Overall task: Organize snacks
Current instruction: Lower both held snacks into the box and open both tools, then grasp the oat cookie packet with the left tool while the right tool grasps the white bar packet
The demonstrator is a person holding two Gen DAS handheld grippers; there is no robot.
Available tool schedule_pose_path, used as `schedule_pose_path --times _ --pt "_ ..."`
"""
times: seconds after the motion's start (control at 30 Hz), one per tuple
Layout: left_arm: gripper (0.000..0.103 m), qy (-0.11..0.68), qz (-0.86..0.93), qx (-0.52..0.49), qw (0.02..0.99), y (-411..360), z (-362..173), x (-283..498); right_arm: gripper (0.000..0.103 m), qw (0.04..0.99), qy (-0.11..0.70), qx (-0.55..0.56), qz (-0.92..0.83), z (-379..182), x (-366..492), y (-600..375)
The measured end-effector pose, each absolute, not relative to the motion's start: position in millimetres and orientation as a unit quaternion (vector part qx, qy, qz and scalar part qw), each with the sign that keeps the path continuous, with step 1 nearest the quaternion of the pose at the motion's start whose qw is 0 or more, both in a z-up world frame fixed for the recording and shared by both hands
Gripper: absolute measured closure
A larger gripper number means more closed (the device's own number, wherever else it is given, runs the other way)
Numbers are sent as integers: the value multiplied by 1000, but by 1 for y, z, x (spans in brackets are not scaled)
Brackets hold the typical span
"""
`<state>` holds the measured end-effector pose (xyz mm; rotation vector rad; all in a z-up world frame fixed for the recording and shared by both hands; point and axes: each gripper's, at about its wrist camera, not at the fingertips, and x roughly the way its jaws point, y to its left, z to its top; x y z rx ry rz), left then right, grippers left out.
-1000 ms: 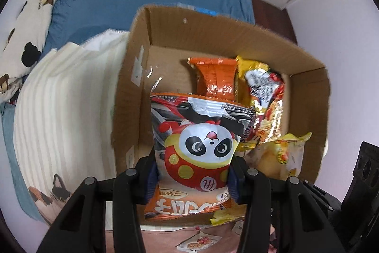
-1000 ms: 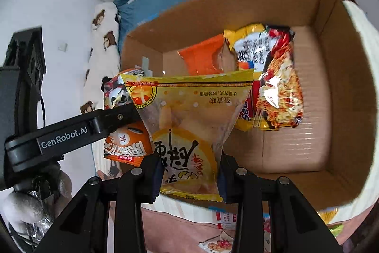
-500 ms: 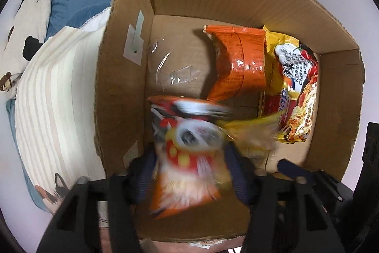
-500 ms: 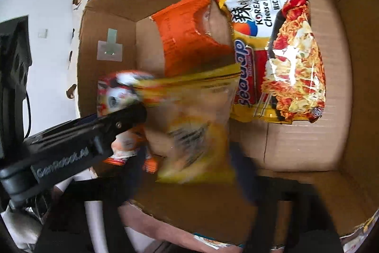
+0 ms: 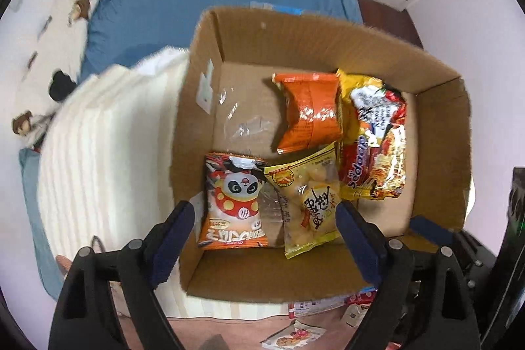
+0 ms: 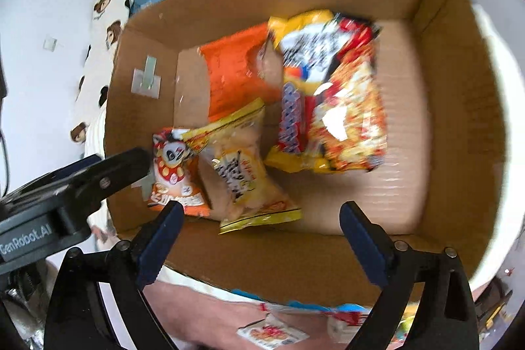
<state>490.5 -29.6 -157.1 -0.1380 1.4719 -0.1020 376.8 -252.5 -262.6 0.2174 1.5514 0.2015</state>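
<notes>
Two hand-held grippers, left and right, jaws just spread wide, empty above panda snack bag and yellow snack bag, lower centre, in cardboard box.

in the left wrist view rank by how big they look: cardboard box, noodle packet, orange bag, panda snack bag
1. cardboard box
2. noodle packet
3. orange bag and panda snack bag: look alike, and the panda bag lies nearer the camera, so unranked.

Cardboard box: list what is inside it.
The brown cardboard box holds four packets: an orange-and-white panda snack bag, a yellow clear-window snack bag, an orange foil bag, a yellow-red noodle packet. Anything beneath them is hidden.
</notes>
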Motion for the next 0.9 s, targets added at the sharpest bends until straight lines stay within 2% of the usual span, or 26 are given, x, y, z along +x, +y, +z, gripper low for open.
schedule_pose_path --times 0.27,0.5,0.67,0.9 --pt "15 572 -41 -58 817 -28 -90 433 5 782 613 67 88 -193 334 -279" --pt "15 530 -42 -65 844 -40 -72 363 5 802 582 87 104 -167 267 -308" --pt "15 547 -42 -57 834 -57 -105 308 5 776 615 47 130 -192 212 -324" --pt "15 642 -59 -10 765 -87 -213 236 6 711 675 -119 157 -268 159 -325"
